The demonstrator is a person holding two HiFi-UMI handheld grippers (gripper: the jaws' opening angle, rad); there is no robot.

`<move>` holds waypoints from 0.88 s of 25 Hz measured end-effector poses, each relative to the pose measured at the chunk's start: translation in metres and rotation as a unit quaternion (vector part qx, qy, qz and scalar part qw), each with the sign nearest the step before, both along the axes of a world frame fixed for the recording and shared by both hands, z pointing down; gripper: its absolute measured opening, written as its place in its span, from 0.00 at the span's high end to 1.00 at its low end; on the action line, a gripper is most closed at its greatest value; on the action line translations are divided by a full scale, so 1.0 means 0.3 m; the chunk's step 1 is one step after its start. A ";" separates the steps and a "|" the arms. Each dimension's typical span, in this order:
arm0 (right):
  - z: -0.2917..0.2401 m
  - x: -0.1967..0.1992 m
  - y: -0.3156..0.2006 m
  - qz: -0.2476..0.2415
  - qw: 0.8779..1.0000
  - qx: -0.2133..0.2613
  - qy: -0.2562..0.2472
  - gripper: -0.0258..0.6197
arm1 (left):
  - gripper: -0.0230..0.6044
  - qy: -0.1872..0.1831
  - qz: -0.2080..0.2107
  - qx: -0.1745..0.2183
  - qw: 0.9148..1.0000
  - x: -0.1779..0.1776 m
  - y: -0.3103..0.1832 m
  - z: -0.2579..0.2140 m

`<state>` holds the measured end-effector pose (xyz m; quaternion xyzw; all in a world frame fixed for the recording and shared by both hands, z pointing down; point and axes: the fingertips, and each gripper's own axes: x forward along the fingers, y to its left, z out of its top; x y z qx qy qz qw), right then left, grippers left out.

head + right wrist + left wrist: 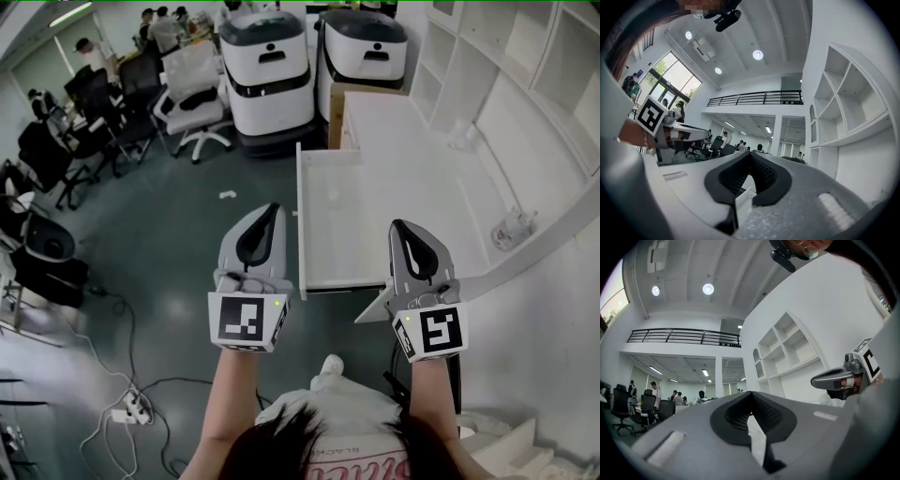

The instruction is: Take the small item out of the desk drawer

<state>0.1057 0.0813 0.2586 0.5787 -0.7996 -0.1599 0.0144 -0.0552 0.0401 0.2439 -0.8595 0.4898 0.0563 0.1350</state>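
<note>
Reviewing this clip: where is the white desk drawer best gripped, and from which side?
Probably by the small knob midway along the front of the drawer, approached from the room side, at the head view's left. The knob looks like the only part jutting from that flat front panel, so jaws can close around it.

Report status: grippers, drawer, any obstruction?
Left gripper shut, empty; right gripper shut, empty; both held at the near end of the drawer. Desk drawer open; small item not made out inside. Nothing in the way.

Open-plan office: swivel chairs (192, 105), white desk (403, 159), wall shelves (548, 66).
</note>
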 end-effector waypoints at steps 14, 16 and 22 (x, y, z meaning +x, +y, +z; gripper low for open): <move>-0.004 0.063 -0.263 -0.039 0.999 -0.010 -0.009 0.96 | 0.95 0.010 -0.061 -0.011 0.998 -0.006 -0.208 -0.002; 0.000 0.061 -0.283 -0.040 0.999 -0.011 -0.011 0.96 | 0.95 0.009 -0.066 -0.012 0.998 -0.020 -0.224 -0.002; 0.024 0.044 -0.340 -0.044 0.999 -0.019 -0.007 0.96 | 0.95 0.015 -0.071 -0.021 0.997 -0.043 -0.293 0.031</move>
